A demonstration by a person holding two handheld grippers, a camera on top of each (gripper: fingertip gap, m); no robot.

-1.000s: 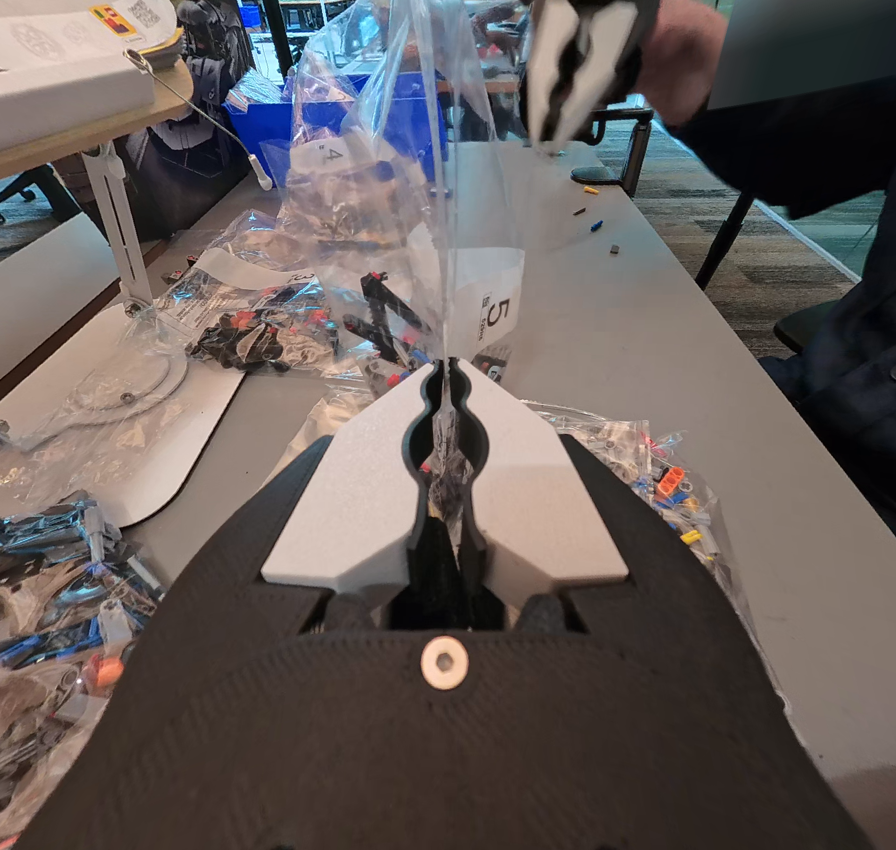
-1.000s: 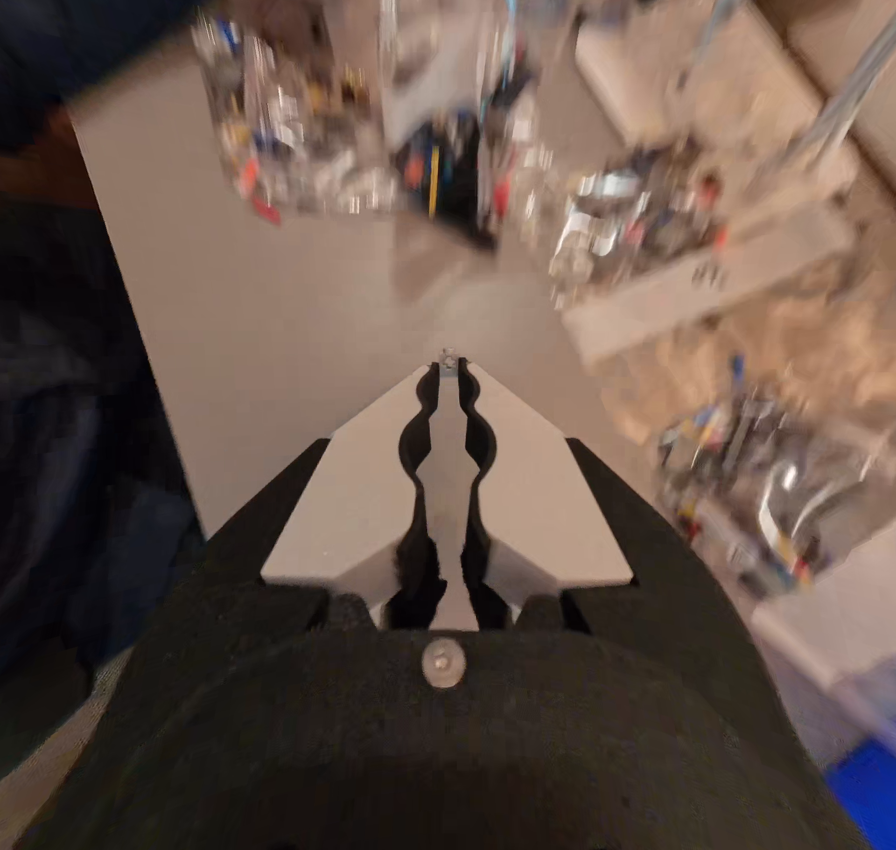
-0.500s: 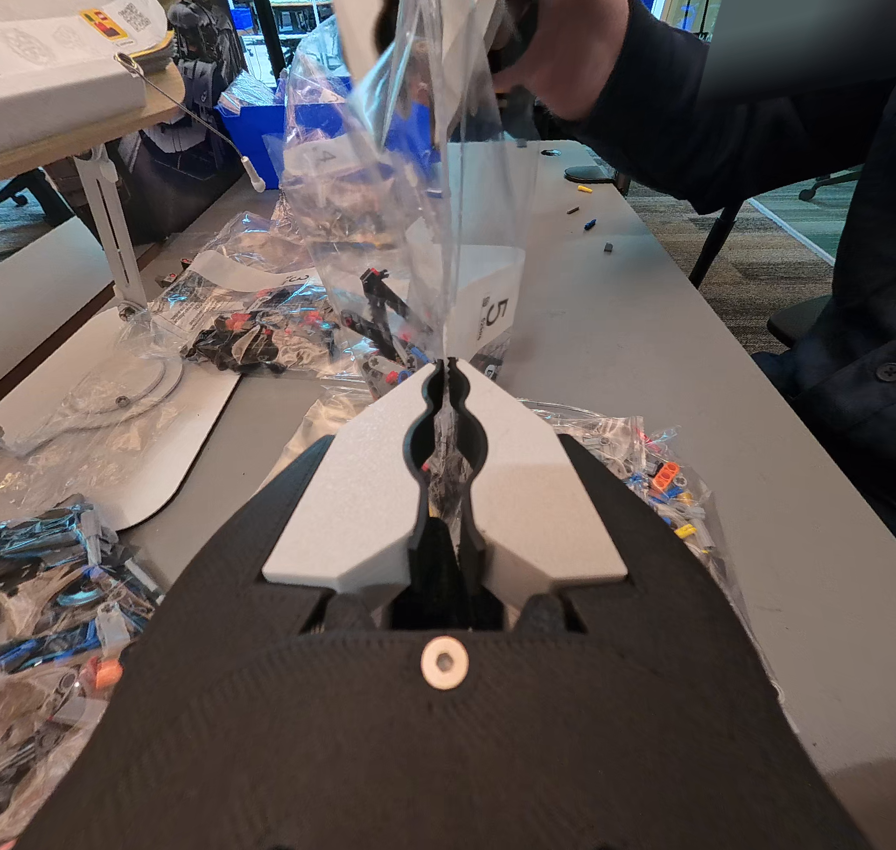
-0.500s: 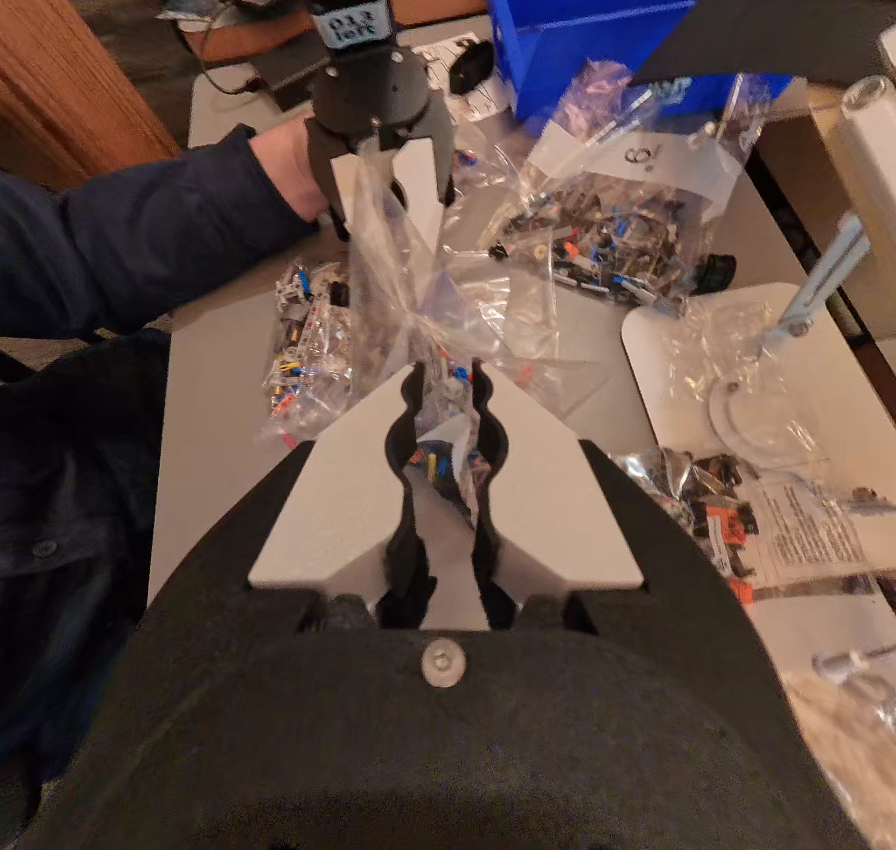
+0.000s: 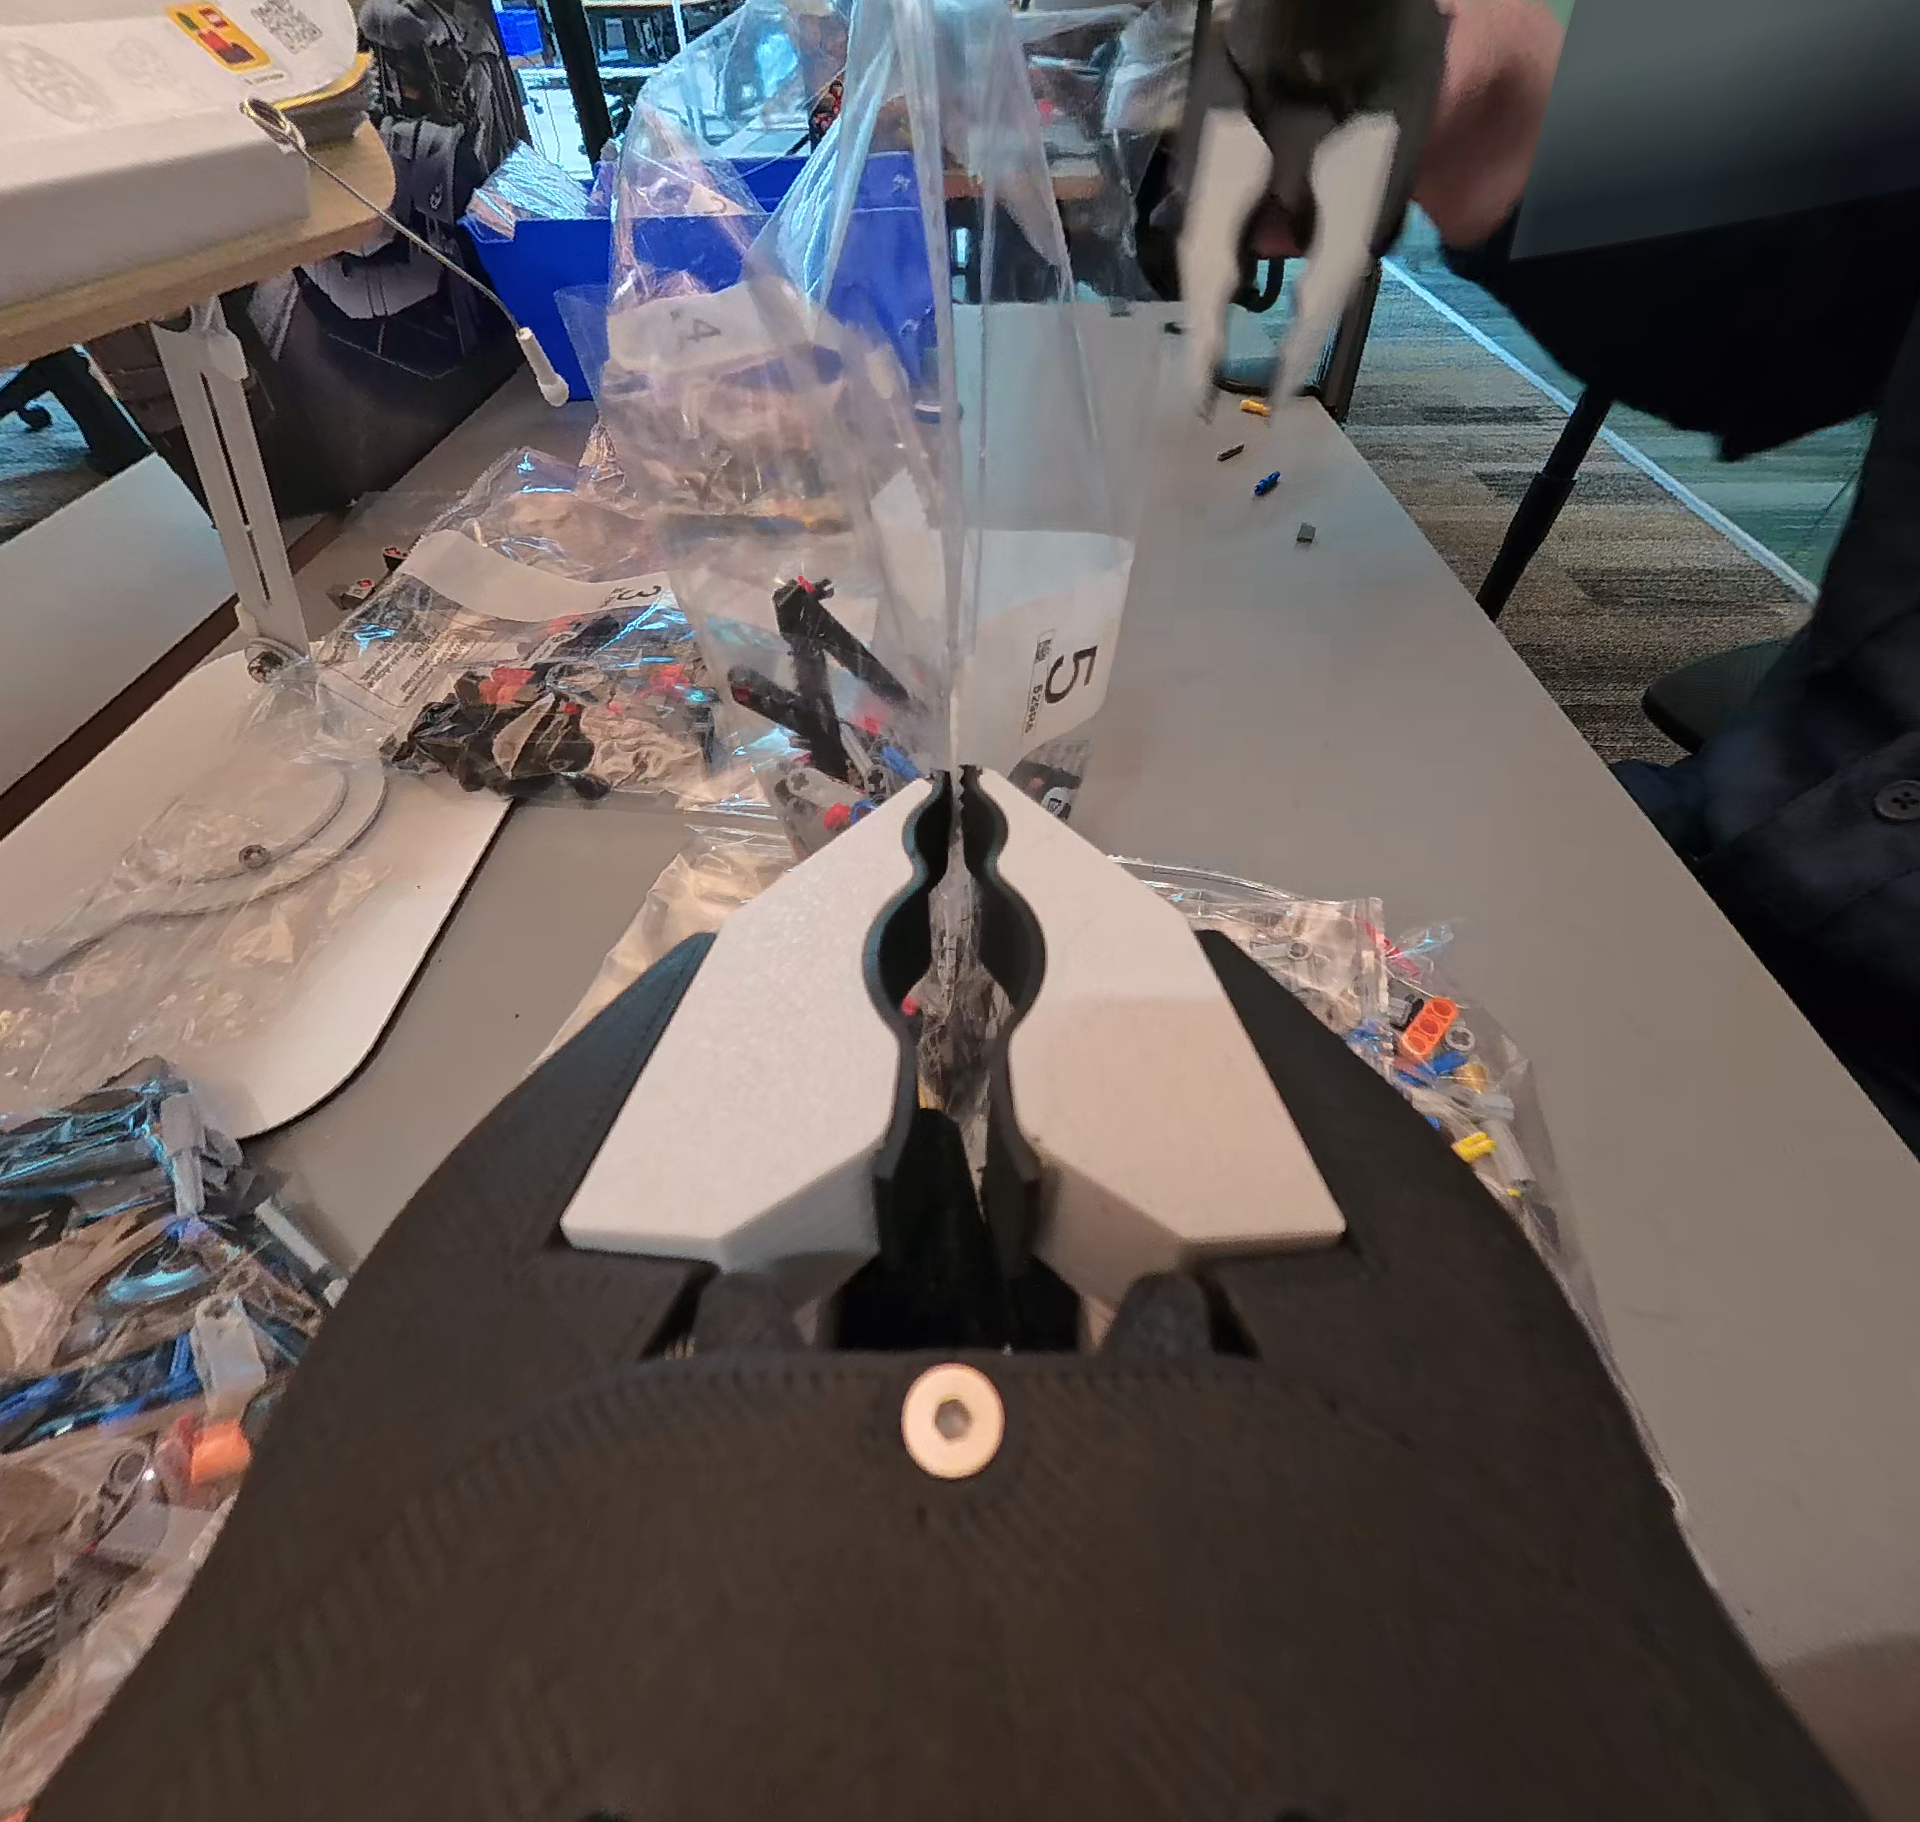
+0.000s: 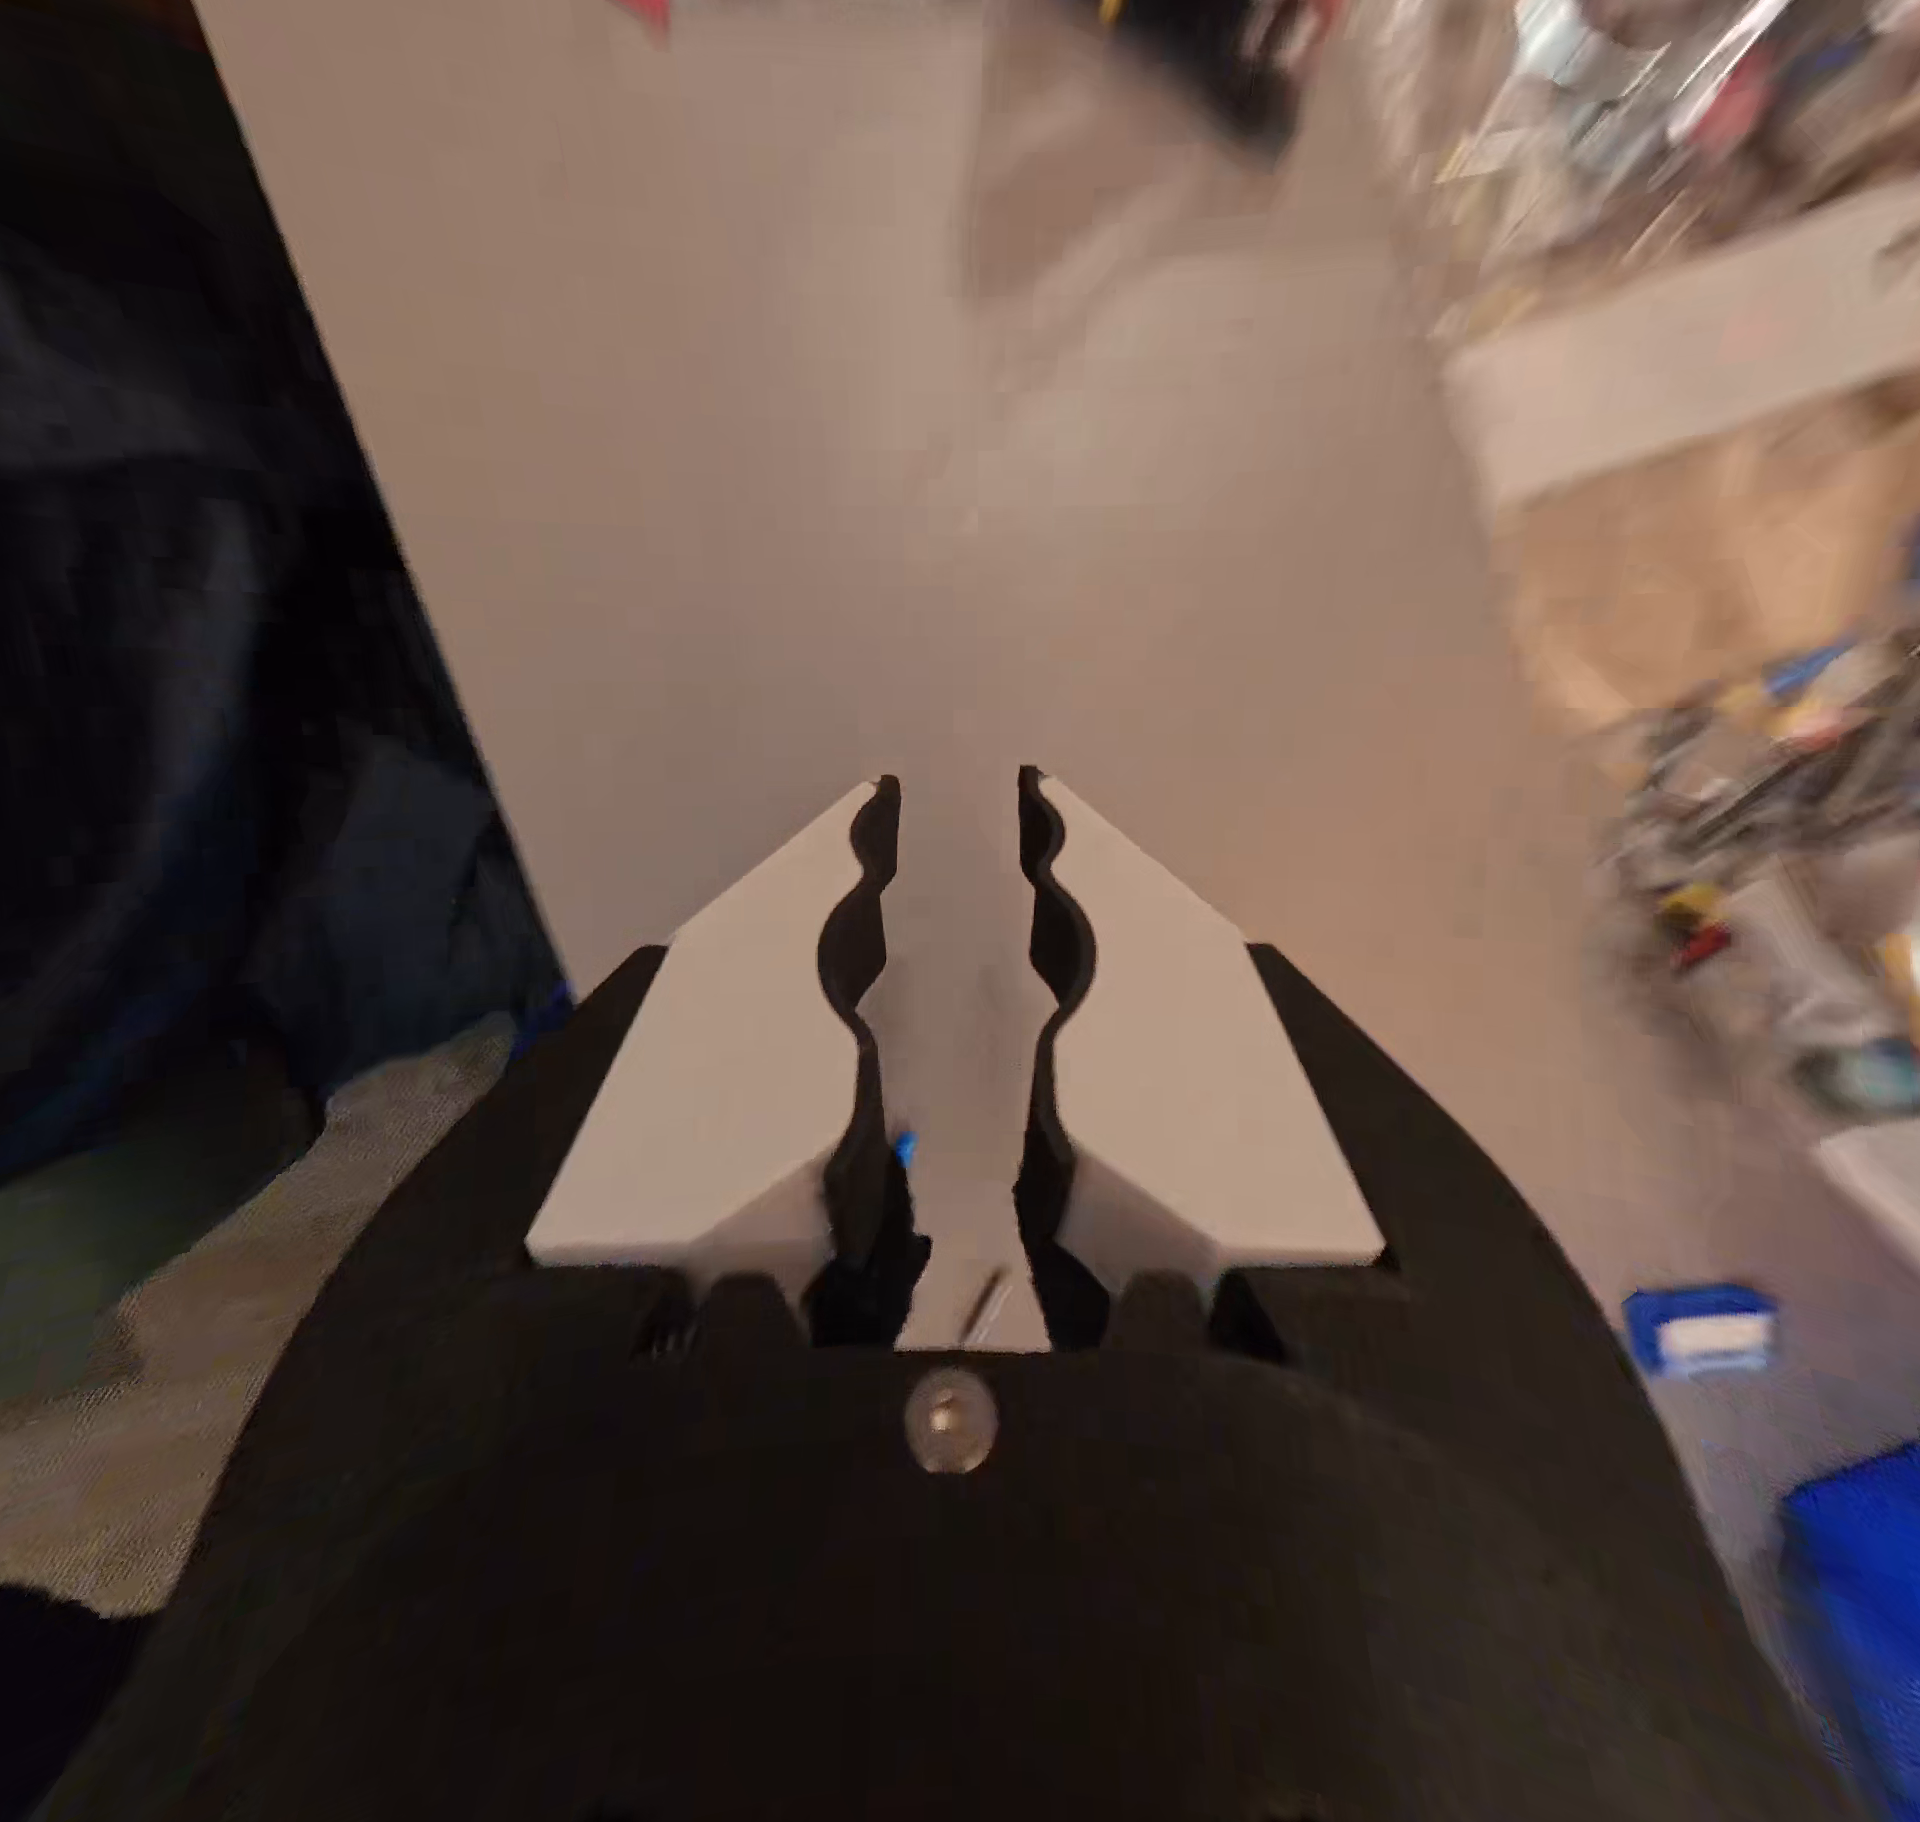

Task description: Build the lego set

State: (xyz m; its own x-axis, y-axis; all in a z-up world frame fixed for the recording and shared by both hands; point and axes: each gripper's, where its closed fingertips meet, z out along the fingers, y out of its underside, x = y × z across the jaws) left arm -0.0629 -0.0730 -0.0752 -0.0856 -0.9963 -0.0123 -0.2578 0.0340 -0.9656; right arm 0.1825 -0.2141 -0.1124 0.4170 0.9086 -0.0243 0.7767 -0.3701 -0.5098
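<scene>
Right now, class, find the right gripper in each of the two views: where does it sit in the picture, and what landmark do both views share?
Left wrist view: right gripper is upper right, blurred, jaws apart, above the far end of the table.
Right wrist view: right gripper fills the bottom centre, open and empty, over bare tabletop.
Shared landmark: the grey table.

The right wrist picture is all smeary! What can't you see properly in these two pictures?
- Right wrist view: the parts bags are motion-blurred; single pieces can't be told.
- Left wrist view: the clear bag top is cut off by the upper edge.
- Left wrist view: the left claw hides what lies beneath it.
- Left wrist view: the right claw is blurred, and the loose pieces are too small to name.
</scene>
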